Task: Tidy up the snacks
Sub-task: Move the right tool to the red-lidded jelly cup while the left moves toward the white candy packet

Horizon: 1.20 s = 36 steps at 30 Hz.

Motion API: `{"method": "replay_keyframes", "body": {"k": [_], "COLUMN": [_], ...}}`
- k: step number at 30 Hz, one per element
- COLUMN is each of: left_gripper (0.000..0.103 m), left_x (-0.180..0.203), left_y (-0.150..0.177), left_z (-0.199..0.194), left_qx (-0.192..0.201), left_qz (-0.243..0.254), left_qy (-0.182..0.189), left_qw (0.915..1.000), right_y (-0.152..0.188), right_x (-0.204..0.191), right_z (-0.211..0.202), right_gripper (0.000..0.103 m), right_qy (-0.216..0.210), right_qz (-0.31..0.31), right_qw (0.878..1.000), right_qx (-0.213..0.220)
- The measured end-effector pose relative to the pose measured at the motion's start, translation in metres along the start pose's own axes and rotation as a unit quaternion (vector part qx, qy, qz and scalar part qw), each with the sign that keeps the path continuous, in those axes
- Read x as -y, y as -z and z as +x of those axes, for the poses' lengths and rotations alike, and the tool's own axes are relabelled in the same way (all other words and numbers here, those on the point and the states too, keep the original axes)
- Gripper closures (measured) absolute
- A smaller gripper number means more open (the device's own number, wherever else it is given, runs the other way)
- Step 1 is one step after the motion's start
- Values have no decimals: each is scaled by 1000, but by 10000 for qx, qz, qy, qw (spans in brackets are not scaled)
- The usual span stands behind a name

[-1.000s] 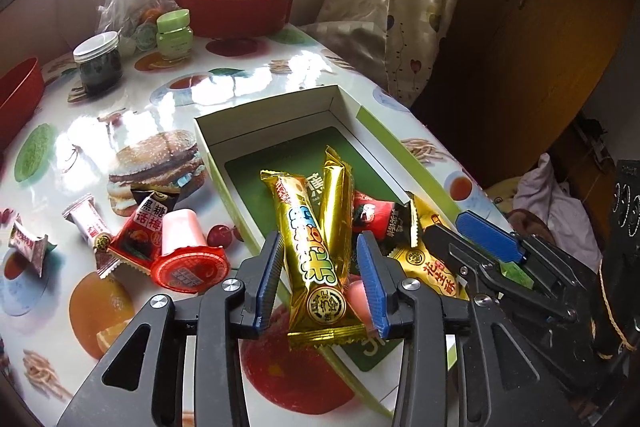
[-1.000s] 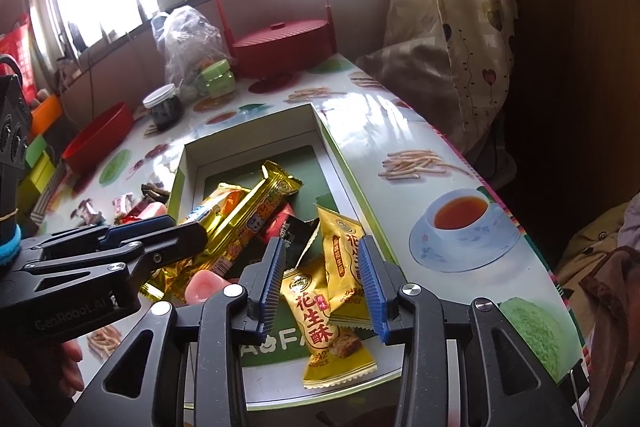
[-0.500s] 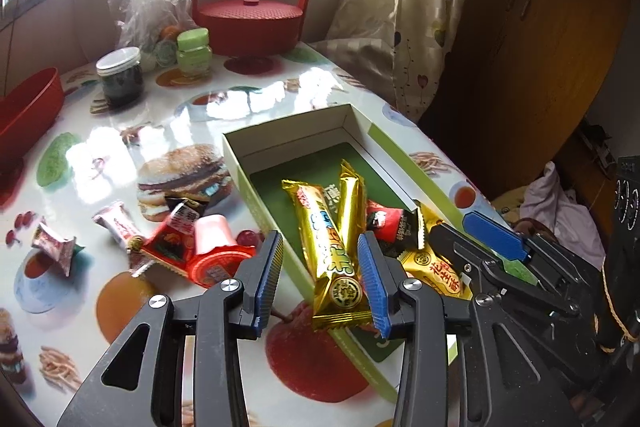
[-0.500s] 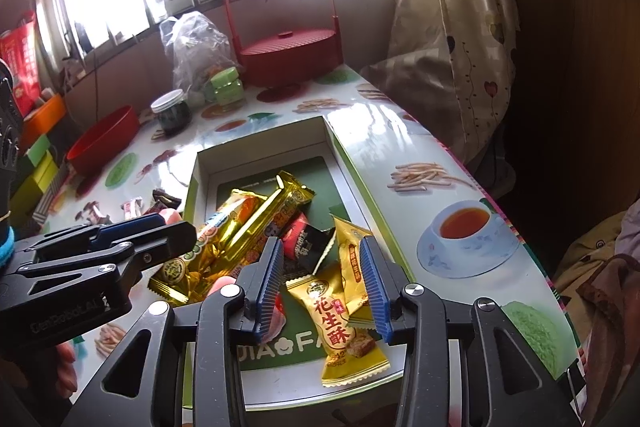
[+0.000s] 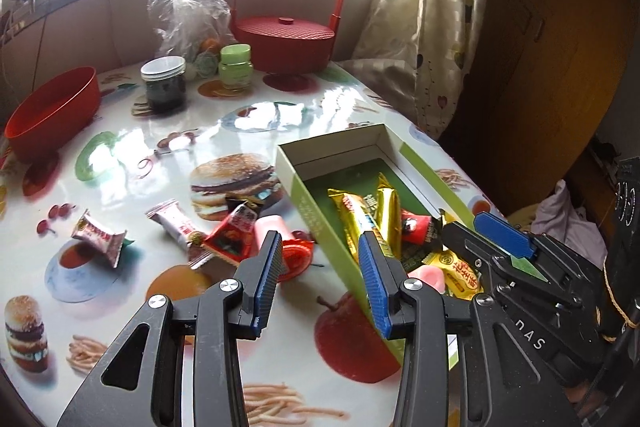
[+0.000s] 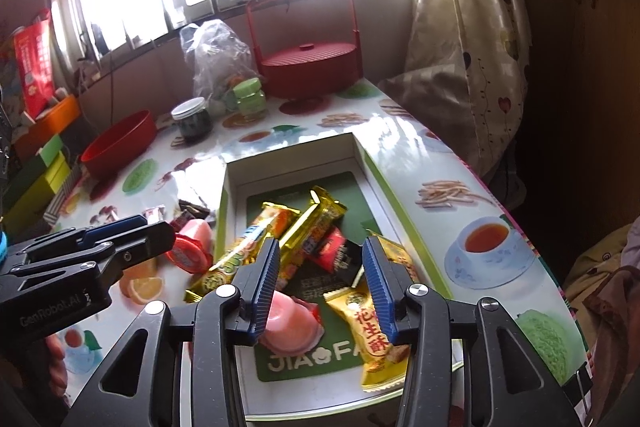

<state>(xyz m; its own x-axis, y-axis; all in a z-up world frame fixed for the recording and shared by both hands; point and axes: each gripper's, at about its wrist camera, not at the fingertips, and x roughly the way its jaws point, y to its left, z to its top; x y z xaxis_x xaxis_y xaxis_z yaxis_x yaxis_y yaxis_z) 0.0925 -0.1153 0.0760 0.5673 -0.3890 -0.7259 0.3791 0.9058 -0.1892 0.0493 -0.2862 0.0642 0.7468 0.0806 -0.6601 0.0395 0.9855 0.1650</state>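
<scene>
Both tongs are empty: left tongs parted, right tongs just widened over the green box. Loose snacks left on the counter probably get grabbed next.

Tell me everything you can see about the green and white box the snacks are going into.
The box is a shallow, open-topped rectangular tray that looks like cardboard, with lime-green outer sides, white inner walls and a dark green floor panel printed with white letters. It lies flat on the table, which has a glossy food-print cover, near its right edge. Inside lie two long gold bars, a red and black packet, a yellow peanut candy and a pink jelly cup. Neither gripper touches it.
</scene>
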Motion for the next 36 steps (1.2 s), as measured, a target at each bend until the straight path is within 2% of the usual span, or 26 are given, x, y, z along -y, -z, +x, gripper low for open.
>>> {"method": "replay_keyframes", "body": {"k": [15,36], "left_gripper": [62,62], "left_x": [-18,-65], "left_y": [4,14], "left_z": [-15,-26], "left_qx": [129,152], "left_qz": [-160,-653], "left_qy": [-137,-473], "left_qw": [9997,9966], "right_y": [-4,-7], "right_x": [-27,-73], "right_z": [3,22], "right_gripper": [59,58], "right_qy": [-214,-550], "right_qz": [-258,-778], "right_qw": [9994,9953], "right_qx": [2,-153]}}
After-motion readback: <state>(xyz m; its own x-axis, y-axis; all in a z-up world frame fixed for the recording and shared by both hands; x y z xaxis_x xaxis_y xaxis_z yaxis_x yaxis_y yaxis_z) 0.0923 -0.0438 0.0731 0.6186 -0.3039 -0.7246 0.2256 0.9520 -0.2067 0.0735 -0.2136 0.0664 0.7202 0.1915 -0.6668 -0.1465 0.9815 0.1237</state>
